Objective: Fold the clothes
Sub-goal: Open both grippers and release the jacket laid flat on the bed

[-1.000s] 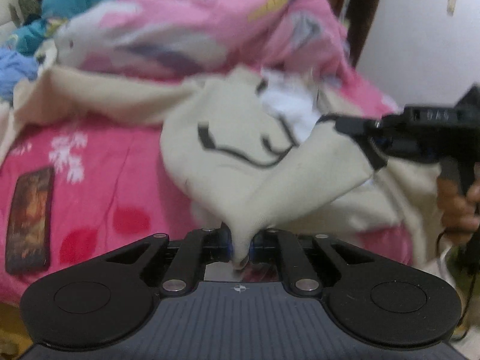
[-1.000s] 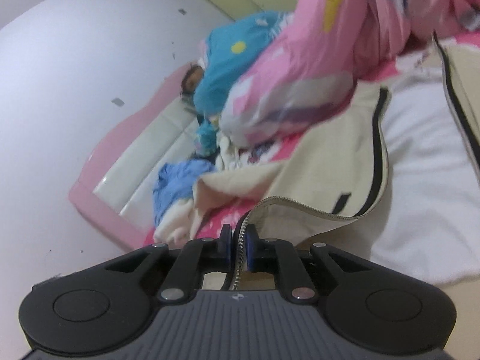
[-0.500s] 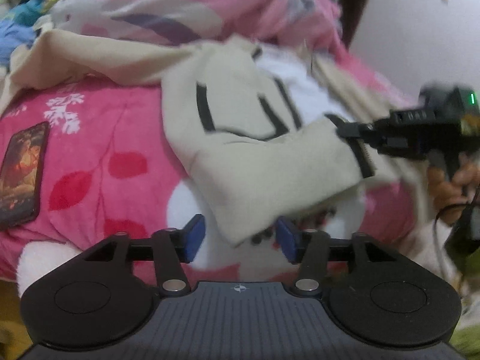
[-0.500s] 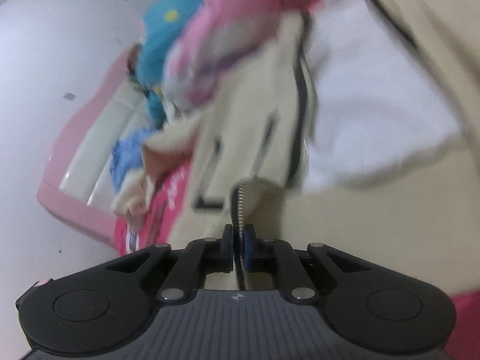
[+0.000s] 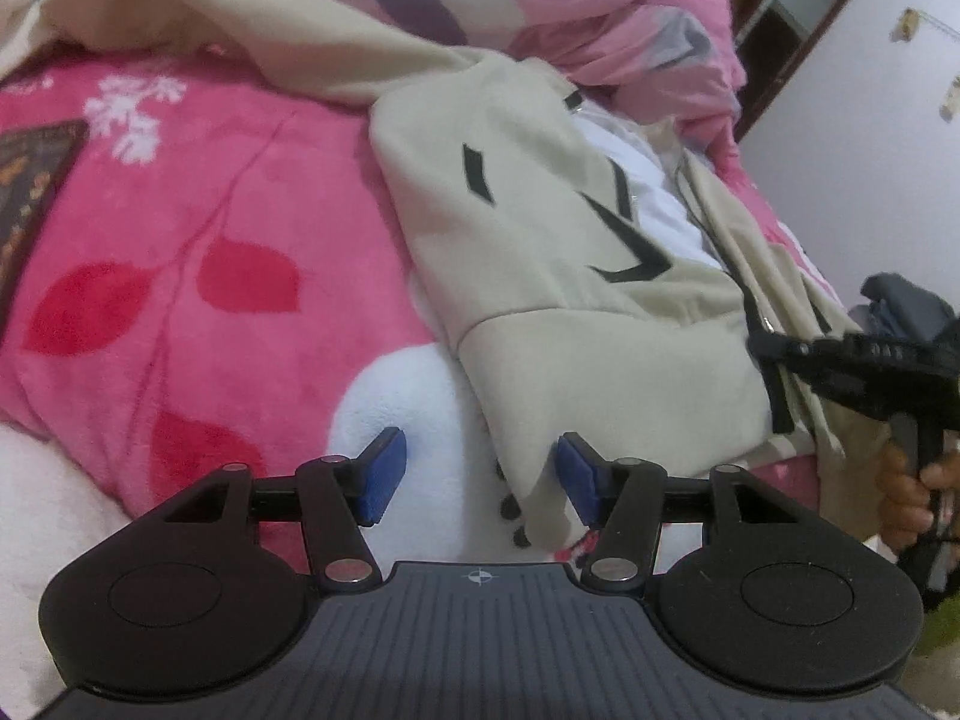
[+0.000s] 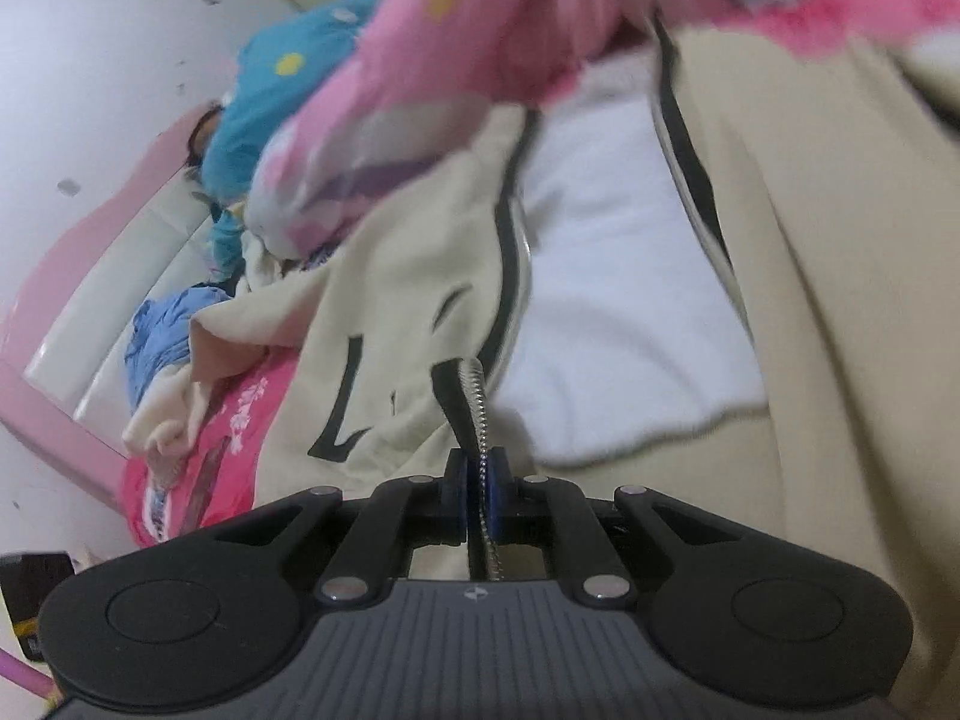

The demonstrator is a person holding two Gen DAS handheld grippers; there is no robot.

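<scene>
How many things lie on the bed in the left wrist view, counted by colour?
Beige: 1, the zip jacket
Pink: 2, the leaf-pattern blanket and the crumpled quilt
Dark: 1, the phone
Total: 4

Phone cut off at left edge

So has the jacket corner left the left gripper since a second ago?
Yes. The left gripper is open now, and the beige jacket corner has dropped onto the pink blanket, lying loose between the pads.
</scene>
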